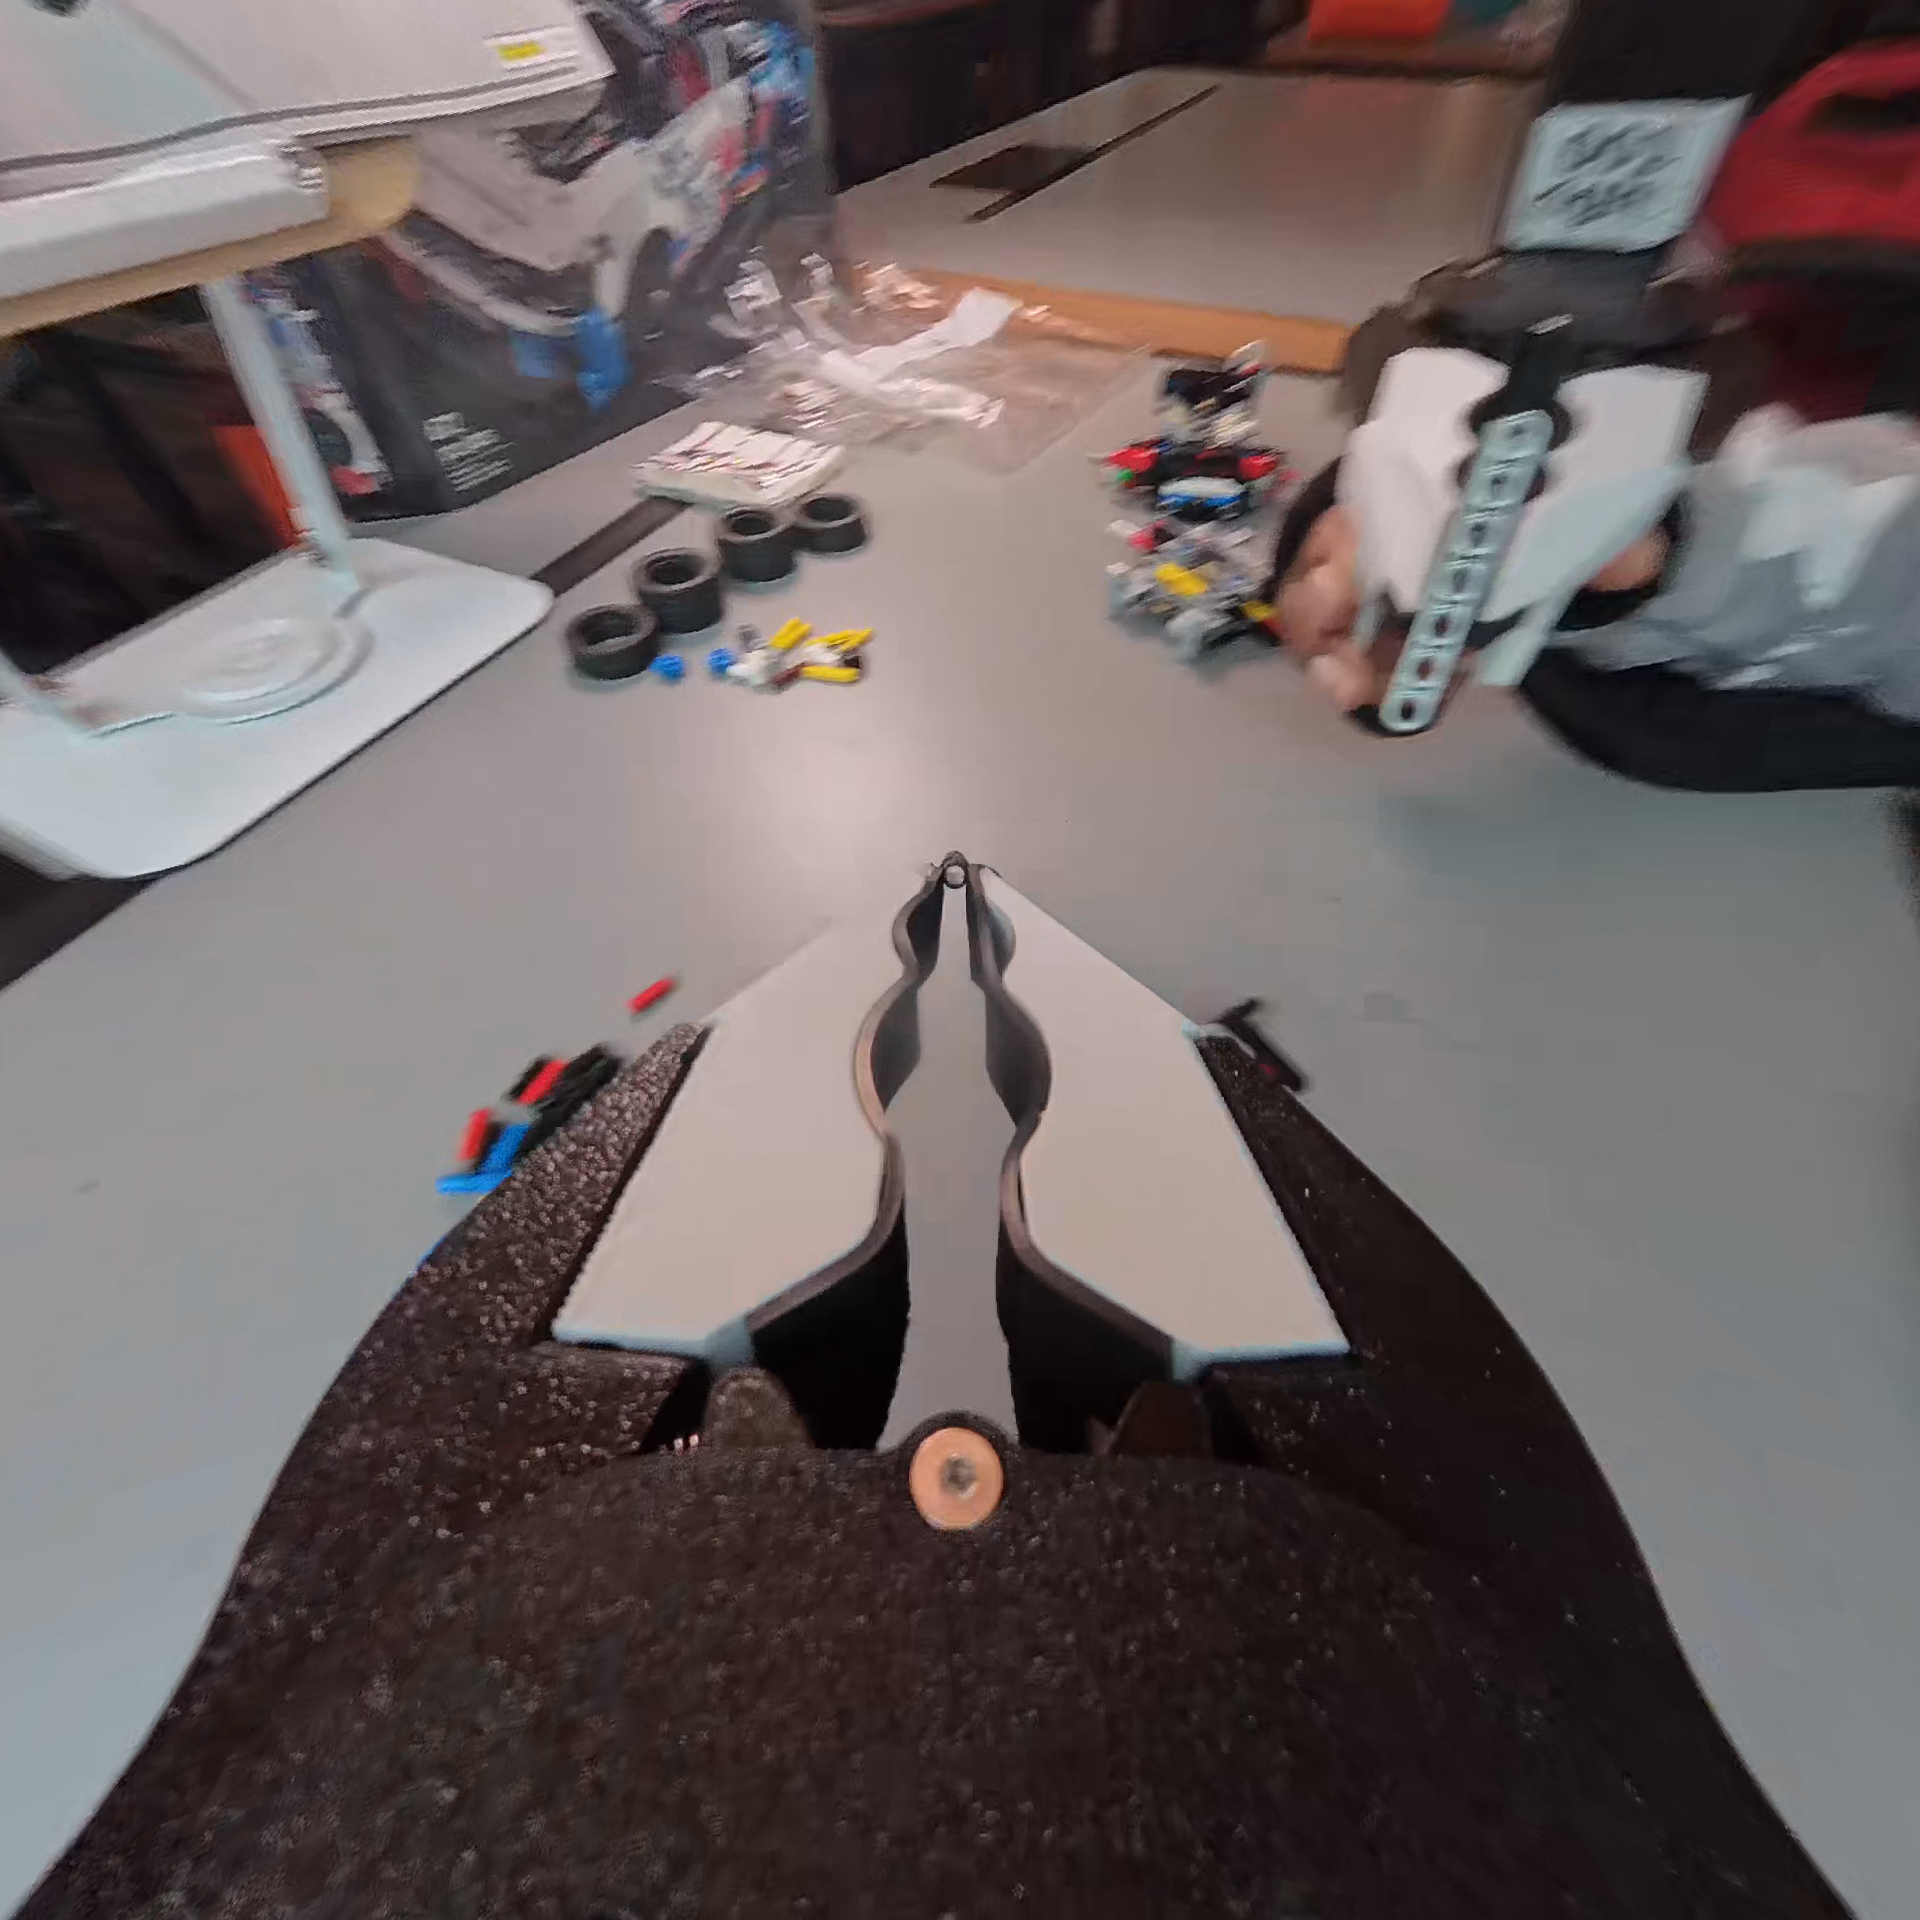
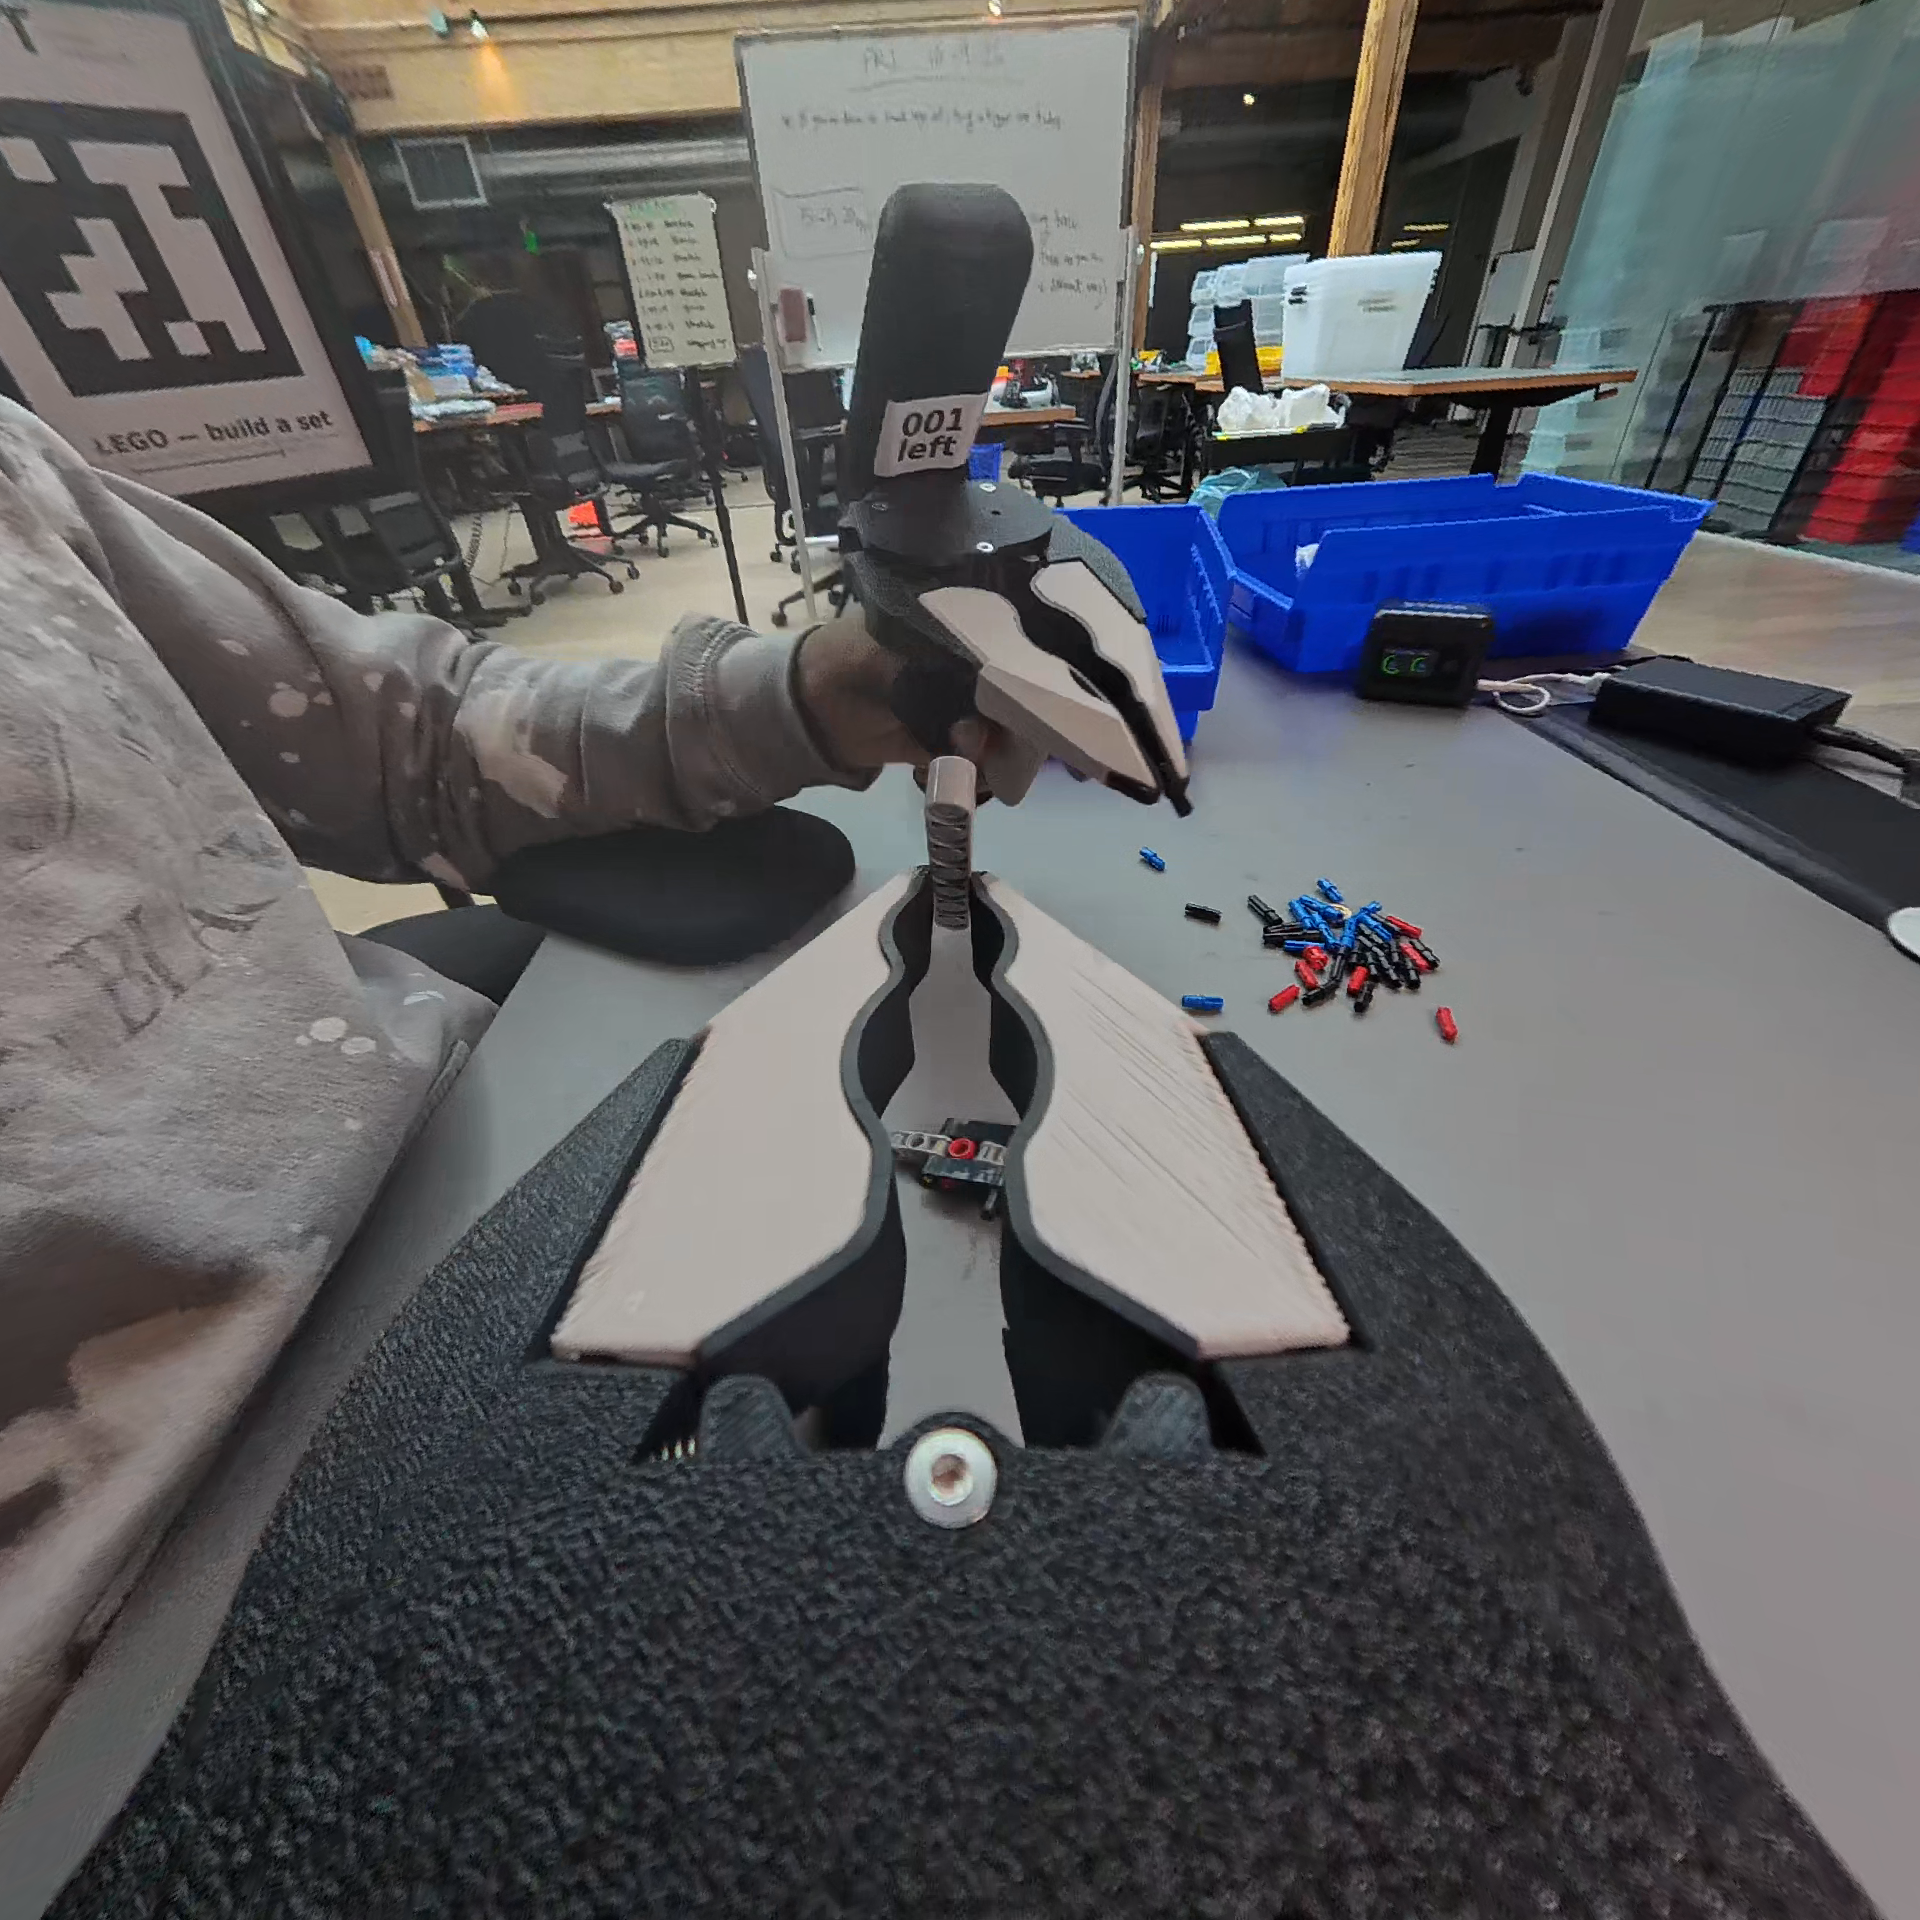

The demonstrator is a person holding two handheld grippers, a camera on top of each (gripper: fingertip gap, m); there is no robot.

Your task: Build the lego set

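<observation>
My left gripper (image 1: 954, 883) is shut on a small dark pin (image 1: 954, 873) pinched at its very tips, held above the grey table (image 1: 1143, 935). It also shows in the right wrist view (image 2: 1164, 798), held by a hand. My right gripper (image 2: 948, 896) is shut on a long grey beam with holes (image 2: 948, 842) that stands up from its tips. The right gripper (image 1: 1439, 644) and beam (image 1: 1455, 561) also show in the left wrist view, up at the right. A part-built model (image 1: 1195, 509) sits on the table behind it.
A pile of blue, red and black pins (image 2: 1351, 945) lies on the table. A small sub-assembly (image 2: 956, 1153) lies under my right gripper. Several tyres (image 1: 717, 571), small yellow and white parts (image 1: 800, 655), a booklet (image 1: 738, 462), bags (image 1: 914, 353), the set's box (image 1: 468, 312), a lamp base (image 1: 260, 675) and blue bins (image 2: 1455, 561) stand around. About 11 cm separates my left fingertips from my right.
</observation>
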